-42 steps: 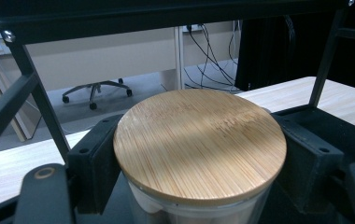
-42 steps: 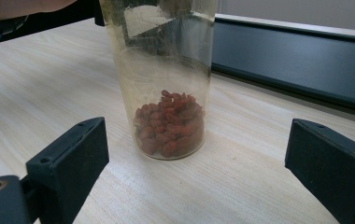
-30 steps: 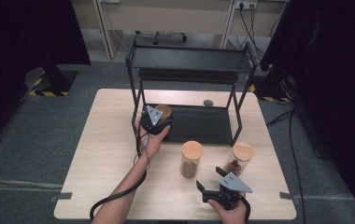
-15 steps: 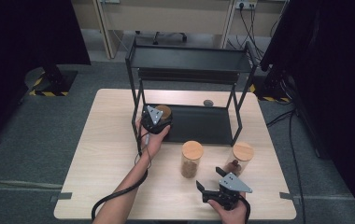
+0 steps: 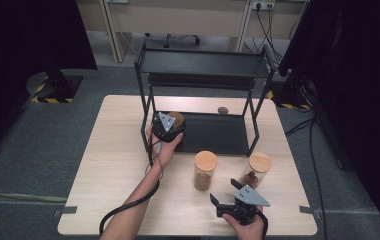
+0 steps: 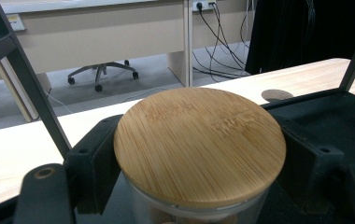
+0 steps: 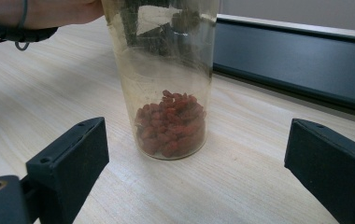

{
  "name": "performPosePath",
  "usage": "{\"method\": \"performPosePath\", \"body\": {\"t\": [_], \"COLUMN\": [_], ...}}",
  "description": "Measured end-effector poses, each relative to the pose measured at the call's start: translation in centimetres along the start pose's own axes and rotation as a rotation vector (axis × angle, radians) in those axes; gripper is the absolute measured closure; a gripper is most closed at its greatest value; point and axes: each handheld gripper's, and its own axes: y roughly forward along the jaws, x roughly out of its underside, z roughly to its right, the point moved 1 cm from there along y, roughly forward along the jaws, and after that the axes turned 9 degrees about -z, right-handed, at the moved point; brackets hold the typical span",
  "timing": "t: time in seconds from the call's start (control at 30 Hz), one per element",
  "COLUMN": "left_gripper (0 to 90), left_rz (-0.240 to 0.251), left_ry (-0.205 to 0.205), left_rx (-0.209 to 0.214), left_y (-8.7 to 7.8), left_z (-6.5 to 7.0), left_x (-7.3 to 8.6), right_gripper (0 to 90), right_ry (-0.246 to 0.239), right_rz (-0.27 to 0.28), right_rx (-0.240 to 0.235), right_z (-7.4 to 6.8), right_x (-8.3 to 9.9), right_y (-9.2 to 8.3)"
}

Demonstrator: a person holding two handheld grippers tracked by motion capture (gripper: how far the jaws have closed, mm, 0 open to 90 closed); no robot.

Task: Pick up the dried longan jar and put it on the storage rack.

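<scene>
Jars are what you are moving onto the black rack (image 5: pixel 201 70), and one of three is nearly there. Your left gripper (image 5: pixel 167 126) is pinching the first jar (image 6: pixel 199 144) just under its bamboo lid, the jaws pressed against the glass on both sides, and it holds that jar at the front left corner of the rack's lower shelf (image 5: pixel 218 132), close to the left front post. From the high view you cannot tell whether the base already rests on the shelf or hangs just above it, so count this jar as placed only once you let go. Two more lidded jars stand on the table (image 5: pixel 113 165) in front of the rack: the middle jar (image 5: pixel 204 171) before the shelf's centre, and the right-hand jar (image 5: pixel 258 169) before the rack's right front post. Your right gripper (image 5: pixel 228 202) sits well in front of the rack, near the table's front edge, with its jaws spread wide and nothing between the pads; its own view looks at a jar with red berries (image 7: pixel 172 125) in the bottom, just ahead and untouched. By my reading, what is left is to release the first jar and then carry the other two to the rack.
</scene>
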Motion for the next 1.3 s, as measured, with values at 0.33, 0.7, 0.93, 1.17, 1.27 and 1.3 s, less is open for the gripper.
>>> {"method": "performPosePath", "body": {"t": [0.33,0.7,0.93,1.17,1.27,1.3], "left_gripper": [23.5,23.5,23.5,23.4,23.3,23.2], "left_rz": [-0.016,-0.035,-0.045,-0.043,-0.042,-0.042], "left_ry": [-0.004,-0.009,-0.009,-0.012,-0.012,-0.012], "left_rx": [-0.001,-0.003,-0.006,-0.006,-0.004,-0.004], "left_y": [0.4,0.8,1.1,1.1,1.2,1.2], "left_z": [0.0,-0.2,-0.2,-0.2,-0.2,-0.2], "left_x": [0.2,0.5,0.8,0.8,0.9,0.9], "right_gripper": [6.7,6.7,6.7,6.7,6.7,6.7], "right_ry": [-0.002,-0.004,-0.005,-0.005,-0.005,-0.006], "right_rz": [-0.002,-0.002,-0.002,-0.003,-0.002,-0.002], "right_rx": [0.0,0.0,0.001,0.002,0.002,0.002], "right_z": [0.0,0.0,0.0,-0.1,-0.1,-0.1], "right_x": [0.0,0.0,0.0,0.0,0.0,0.0], "right_y": [0.0,0.0,0.0,0.0,0.0,0.0]}}
